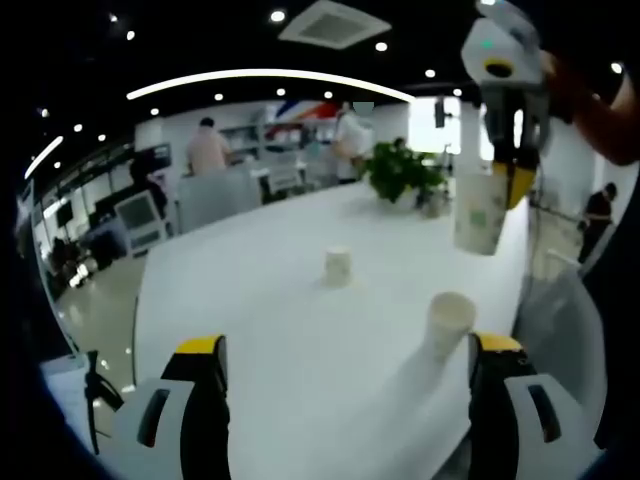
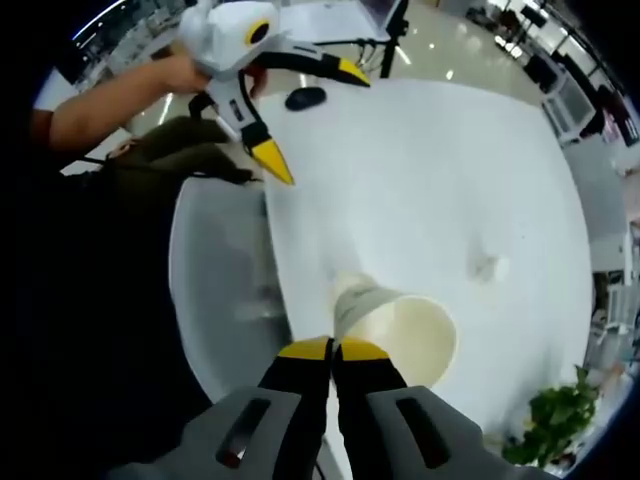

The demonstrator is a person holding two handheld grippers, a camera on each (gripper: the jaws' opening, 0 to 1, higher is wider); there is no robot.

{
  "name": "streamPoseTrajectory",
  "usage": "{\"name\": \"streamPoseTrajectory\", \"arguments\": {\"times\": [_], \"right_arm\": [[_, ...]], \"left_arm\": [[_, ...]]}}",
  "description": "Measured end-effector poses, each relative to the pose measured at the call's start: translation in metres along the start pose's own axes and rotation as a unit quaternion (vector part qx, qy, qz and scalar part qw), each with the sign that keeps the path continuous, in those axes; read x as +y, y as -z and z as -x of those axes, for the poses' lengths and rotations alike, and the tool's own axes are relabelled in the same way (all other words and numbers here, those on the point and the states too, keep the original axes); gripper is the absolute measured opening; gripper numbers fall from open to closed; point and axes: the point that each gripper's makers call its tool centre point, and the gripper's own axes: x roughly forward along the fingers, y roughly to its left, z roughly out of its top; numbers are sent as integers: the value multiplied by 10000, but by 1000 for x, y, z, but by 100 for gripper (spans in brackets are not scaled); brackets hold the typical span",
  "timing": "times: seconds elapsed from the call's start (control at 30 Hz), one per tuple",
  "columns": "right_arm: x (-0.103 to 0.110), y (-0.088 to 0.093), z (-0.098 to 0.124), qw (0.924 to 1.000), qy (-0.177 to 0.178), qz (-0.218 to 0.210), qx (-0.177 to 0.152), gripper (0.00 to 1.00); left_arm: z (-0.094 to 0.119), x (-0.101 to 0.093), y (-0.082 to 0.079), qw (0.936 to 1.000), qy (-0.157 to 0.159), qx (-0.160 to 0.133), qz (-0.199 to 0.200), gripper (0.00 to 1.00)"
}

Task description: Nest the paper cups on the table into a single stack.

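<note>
Left gripper view
- Left gripper [image 1: 345,375]: jaws spread wide and empty, low over the white table [image 1: 260,300].
- Near cup [image 1: 449,318]: stands upright on the table, mouth up, just inside this gripper's right jaw and close to the table edge.
- Far cup [image 1: 338,266]: a smaller-looking paper cup well apart from the near one, toward the table's middle.
- Right gripper [image 1: 512,178]: comes in from the upper right, lifted clear of the table, pinching the rim of the held cup [image 1: 480,213], which hangs mouth up.
- Surroundings: a potted plant [image 1: 400,170] at the far end of the table; people standing beyond it in an open office.

Right gripper view
- Right gripper [image 2: 333,350]: jaws nearly together, clamped on the wall of the held cup [image 2: 400,335], whose open mouth faces the camera.
- Left gripper [image 2: 300,125]: seen from above at upper left, jaws parted, nothing between them.
- Far cup [image 2: 487,266]: a small pale shape on the table, blurred, probably the same one.
- Dark object [image 2: 305,98]: small, oval, near the table's far edge; I cannot tell what it is.

Progress
- Done: one cup lifted; no nesting yet visible.
- Left: two cups standing apart to be joined with the held one.
- In the way: nothing between the cups; the near cup's closeness to the edge is the likely risk.
</note>
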Motion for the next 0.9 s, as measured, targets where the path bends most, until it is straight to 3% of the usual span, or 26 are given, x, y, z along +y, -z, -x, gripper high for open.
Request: {"name": "streamPoseTrajectory", "arguments": {"times": [0.9], "right_arm": [[1, 5, -37, 9996, -215, -207, -25, 0]], "left_arm": [[-2, -1, 9, 9998, -104, 60, 130, 98]]}}
